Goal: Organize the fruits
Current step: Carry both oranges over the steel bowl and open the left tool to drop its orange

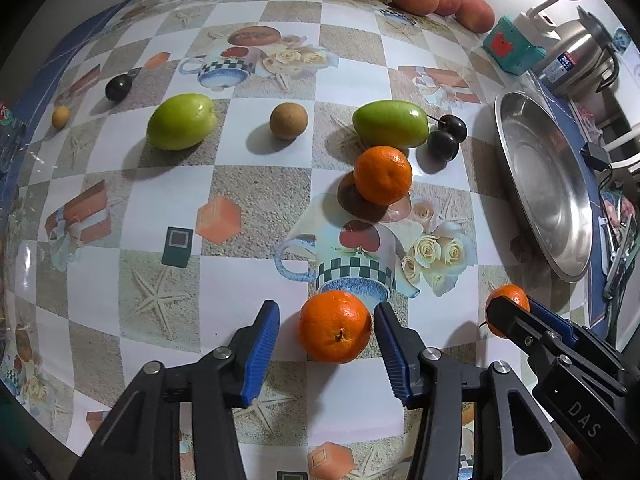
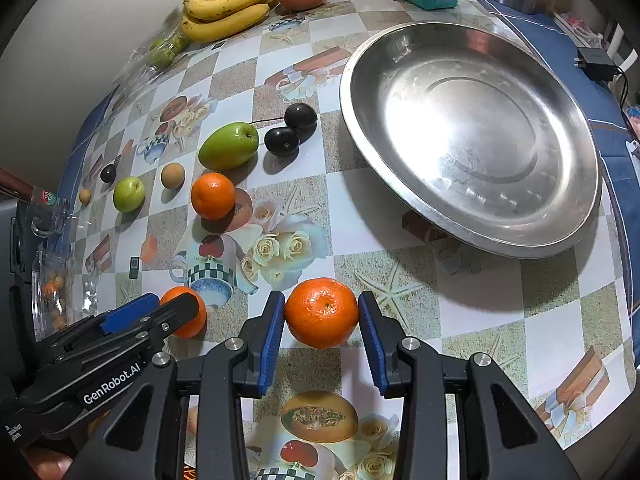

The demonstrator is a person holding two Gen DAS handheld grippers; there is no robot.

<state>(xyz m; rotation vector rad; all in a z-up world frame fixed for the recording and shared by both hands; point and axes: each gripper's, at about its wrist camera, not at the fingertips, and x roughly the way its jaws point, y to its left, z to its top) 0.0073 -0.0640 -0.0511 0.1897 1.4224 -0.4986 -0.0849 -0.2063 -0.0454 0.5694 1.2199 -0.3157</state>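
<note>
Gripping 2 firm, light, slightly slippery mandarins across their middles: right gripper (image 2: pixel 322 320) clamped on right mandarin (image 2: pixel 321 312), left gripper (image 1: pixel 327 340) apart around left mandarin (image 1: pixel 335 326) on tablecloth (image 1: pixel 224 280).

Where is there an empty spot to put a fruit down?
The steel plate holds nothing. The cloth between the plate and the right gripper is bare too, as is the patch in front of the left green fruit and the brown fruit. It is crowded around the cherries, the right green fruit and the loose mandarin.
</note>
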